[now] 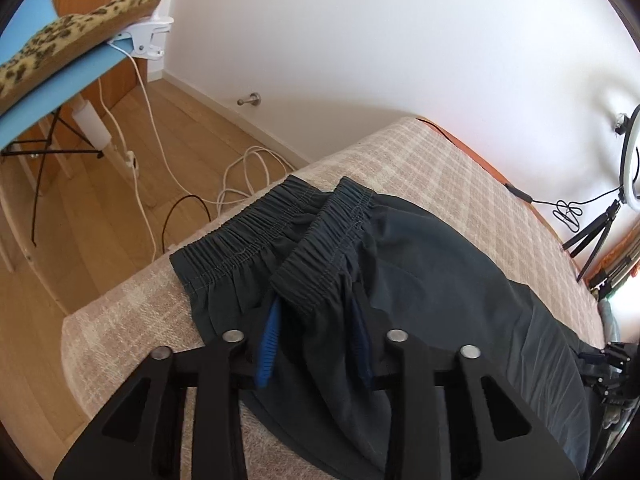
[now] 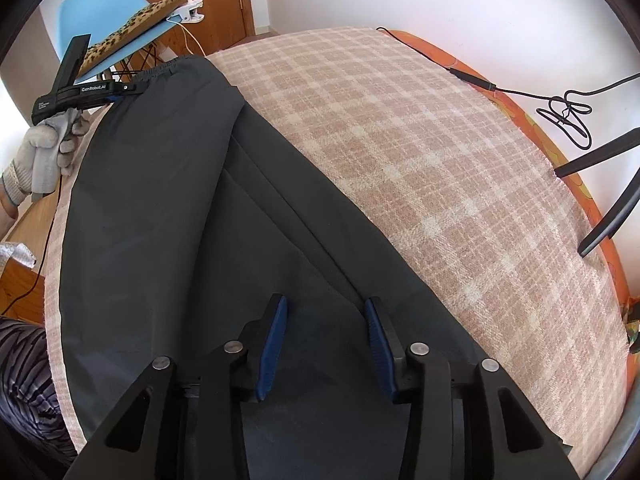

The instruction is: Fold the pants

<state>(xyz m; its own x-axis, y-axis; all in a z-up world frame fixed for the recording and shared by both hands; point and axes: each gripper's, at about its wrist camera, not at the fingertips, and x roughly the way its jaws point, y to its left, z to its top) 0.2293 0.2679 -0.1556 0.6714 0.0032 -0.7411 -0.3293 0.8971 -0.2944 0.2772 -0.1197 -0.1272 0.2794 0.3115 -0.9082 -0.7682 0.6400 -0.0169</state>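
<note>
On a checked beige bedspread (image 2: 420, 128), dark grey pants (image 2: 192, 200) are lying stretched along the near edge, their elastic waistband (image 1: 256, 236) bunching into two humps at the far end beside a blue chair (image 2: 92, 12). At that waist end, the left gripper (image 1: 316, 340) is sitting with its jaws spread apart and a fold of the waistband fabric draping between its blue fingers (image 1: 267, 344); whether it is gripping the cloth cannot be told. Over the leg end, the right gripper (image 2: 326, 344) is hovering with its jaws released and nothing between them. A gloved left hand (image 2: 44, 156) is holding the left tool.
</note>
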